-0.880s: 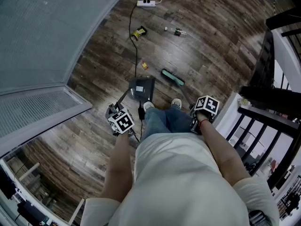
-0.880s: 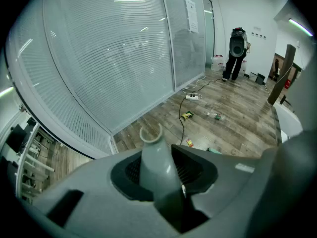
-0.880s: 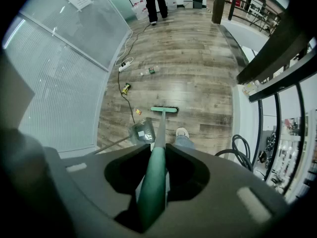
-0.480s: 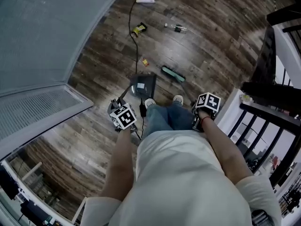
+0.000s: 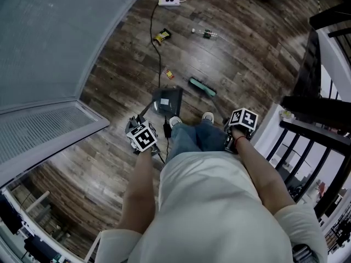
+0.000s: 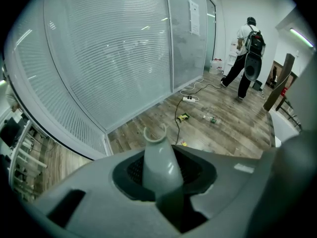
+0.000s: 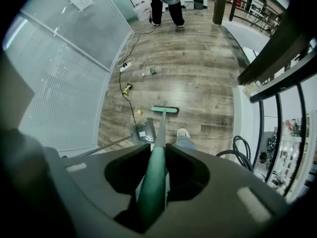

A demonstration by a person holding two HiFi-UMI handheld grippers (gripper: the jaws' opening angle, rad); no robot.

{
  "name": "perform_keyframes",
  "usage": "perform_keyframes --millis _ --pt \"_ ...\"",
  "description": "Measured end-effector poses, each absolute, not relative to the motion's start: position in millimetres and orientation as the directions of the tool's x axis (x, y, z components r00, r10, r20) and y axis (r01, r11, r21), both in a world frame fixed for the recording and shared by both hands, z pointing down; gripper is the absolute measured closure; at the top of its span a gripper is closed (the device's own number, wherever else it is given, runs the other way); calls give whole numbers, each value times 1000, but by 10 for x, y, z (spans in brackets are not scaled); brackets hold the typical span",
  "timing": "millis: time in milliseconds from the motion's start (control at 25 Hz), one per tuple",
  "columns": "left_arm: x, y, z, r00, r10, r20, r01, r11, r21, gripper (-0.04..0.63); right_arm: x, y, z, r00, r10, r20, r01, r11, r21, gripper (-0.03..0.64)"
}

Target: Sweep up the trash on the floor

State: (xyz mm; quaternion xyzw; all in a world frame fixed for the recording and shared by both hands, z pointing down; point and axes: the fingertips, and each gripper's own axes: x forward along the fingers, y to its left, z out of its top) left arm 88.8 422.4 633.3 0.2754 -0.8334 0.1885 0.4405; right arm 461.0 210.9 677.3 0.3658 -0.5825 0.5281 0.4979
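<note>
Hardly anything has moved since the earlier frames: both grippers and the tools sit a touch higher in the head view than 0.9 s ago, and match the frame from half a second ago. Nearest, at lower centre, the left gripper [image 5: 140, 137] has its jaws clamped on the grey dustpan handle [image 6: 159, 165], whose forked end pokes up past them. To its right, the right gripper [image 5: 241, 120] has its jaws closed around the green broom handle [image 7: 152, 182]. Between the two stand the person's shoes [image 5: 174, 121]. Just above the shoes the dustpan [image 5: 167, 99] rests on the wood floor [image 5: 247, 59], with the broom head [image 5: 202, 86] near it, to its right and slightly higher. A small yellow-red scrap [image 5: 169, 74] lies just above the dustpan, beside a black cable [image 5: 159, 59]. Farther up the frame are a yellow wrapper [image 5: 162, 35] and a small bottle [image 5: 207, 34], well apart from the broom. At the top edge lies a white power strip [image 5: 169, 1]. Farthest off, in the left gripper view's upper right, another person [image 6: 246, 58] stands with a backpack.
</note>
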Motion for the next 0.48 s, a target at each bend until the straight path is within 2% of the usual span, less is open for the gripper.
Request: perform_keyframes --millis 480 --pt "825 4262 6121 -437 -343 831 -595 803 19 506 4499 2132 6680 -216 76 974 -955 191 -226 518"
